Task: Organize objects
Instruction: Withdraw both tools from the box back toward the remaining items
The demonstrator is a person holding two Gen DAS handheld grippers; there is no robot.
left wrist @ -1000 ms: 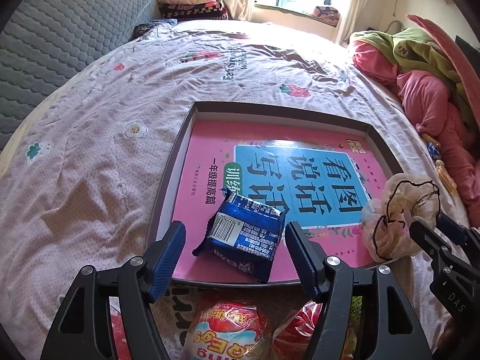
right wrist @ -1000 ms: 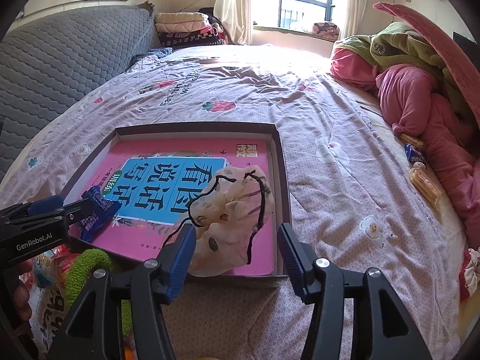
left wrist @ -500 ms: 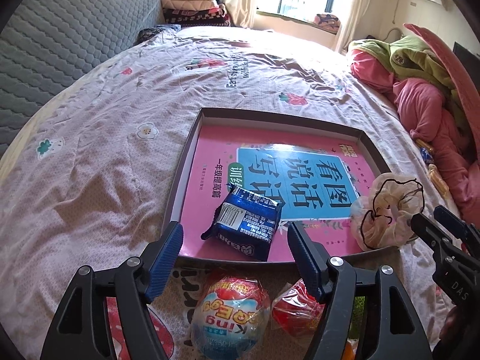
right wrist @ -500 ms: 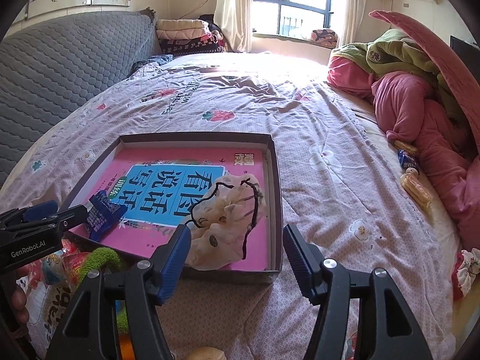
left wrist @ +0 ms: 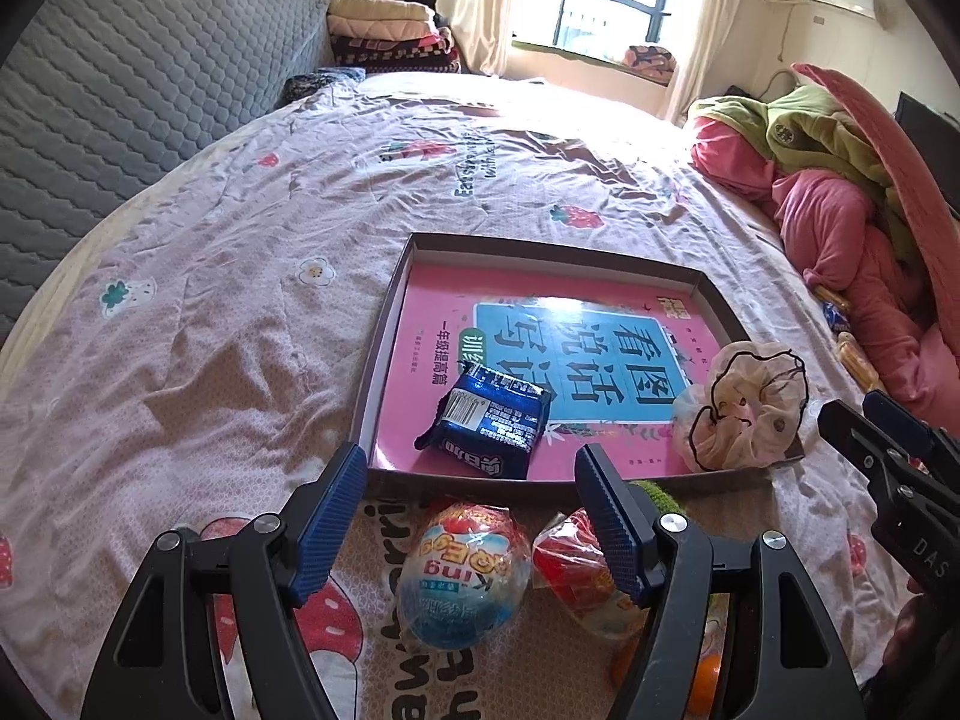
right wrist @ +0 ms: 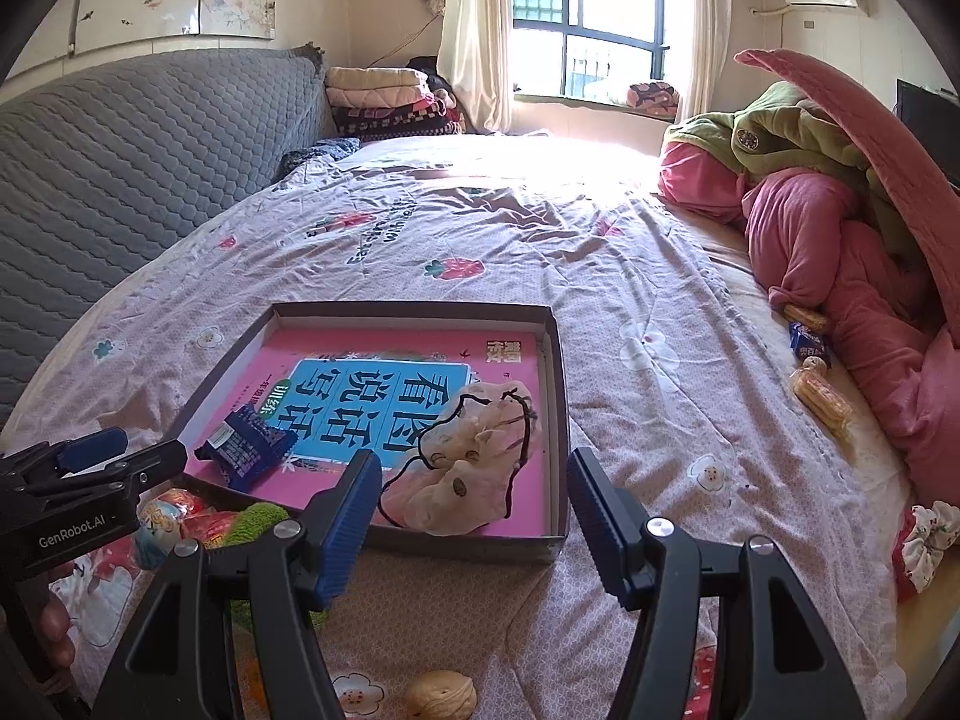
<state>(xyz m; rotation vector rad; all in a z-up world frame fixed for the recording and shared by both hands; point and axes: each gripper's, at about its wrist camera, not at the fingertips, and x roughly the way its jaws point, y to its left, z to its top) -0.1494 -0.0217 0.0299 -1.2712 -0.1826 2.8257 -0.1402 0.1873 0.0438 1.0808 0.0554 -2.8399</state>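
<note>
Both tongs, left tongs [left wrist: 471, 501] and right tongs [right wrist: 474, 498], gape empty. Blue snack packet [left wrist: 489, 423] and scrunchie [right wrist: 465, 459] already lie in the box [left wrist: 384, 354]. Egg-shaped candy [left wrist: 462, 576] at 6 o'clock may roll off the soft bed if nudged.

A shallow dark-walled box tray [left wrist: 384, 354] lies flat on the bed, mid-frame in both views, lined by a pink book cover [left wrist: 540, 312] with a blue title panel. On it, near the tray's lower edge, rests a blue foil snack packet [left wrist: 489, 423], barcode side up, slightly askew. At the tray's lower right corner slumps a cream scrunchie [left wrist: 747, 414] with black trim, overlapping the rim. Below the tray, in the bottom centre of the left view, lie an egg-shaped toy wrapper [left wrist: 462, 576] and a red wrapped sweet [left wrist: 576, 564]. A walnut [right wrist: 441, 693] sits at the right view's bottom edge.
</note>
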